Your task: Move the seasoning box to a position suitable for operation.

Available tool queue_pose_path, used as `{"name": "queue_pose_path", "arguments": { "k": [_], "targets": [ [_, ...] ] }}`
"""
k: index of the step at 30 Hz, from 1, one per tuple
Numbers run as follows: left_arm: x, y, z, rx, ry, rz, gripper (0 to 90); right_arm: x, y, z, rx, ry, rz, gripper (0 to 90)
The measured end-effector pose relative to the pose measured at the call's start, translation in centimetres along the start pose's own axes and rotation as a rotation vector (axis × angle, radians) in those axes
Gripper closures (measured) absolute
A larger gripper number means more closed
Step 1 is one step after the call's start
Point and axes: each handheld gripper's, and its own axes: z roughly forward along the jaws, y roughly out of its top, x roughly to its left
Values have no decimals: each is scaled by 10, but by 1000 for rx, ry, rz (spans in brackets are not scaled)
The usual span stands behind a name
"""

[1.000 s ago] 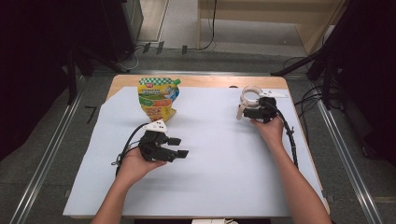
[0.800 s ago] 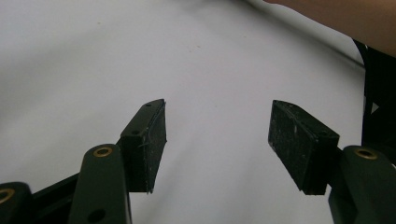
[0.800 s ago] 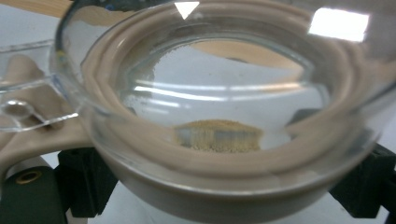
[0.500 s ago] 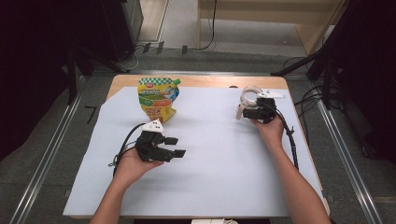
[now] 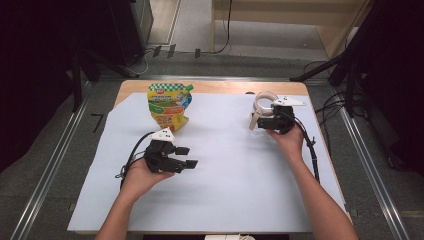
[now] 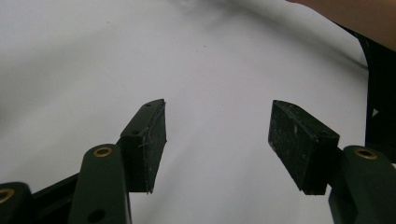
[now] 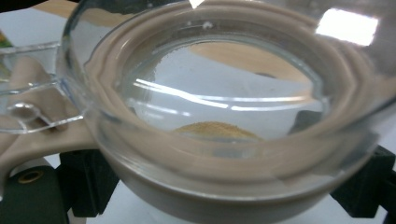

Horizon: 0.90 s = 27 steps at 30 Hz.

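White paper covers the table. Right gripper is clamped on a clear-lidded beige container at the far right. Left gripper hangs empty, jaws spread. Snack pouch stands untouched; work appears early.

The right tool has carried the clear jar slightly toward the person.

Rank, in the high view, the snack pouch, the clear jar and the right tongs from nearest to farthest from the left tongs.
1. Snack pouch, just beyond the left tongs, far left.
2. Clear jar, across the sheet, far right.
3. Right tongs, shut on that jar; too close to rank against it.
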Motion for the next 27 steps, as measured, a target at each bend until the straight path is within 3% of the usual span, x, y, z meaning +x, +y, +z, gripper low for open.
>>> {"name": "queue_pose_path", "arguments": {
  "k": [13,16,27],
  "targets": [
    [-3,2,2,2,-24,-8,374,43,-5,-27,8,100,-37,120],
    [-3,1,3,14,-8,6,374,50,-9,-31,5,120,-36,120],
    [2,0,-1,10,14,0,377,75,-19,-47,21,176,-47,120]
  ]
}}
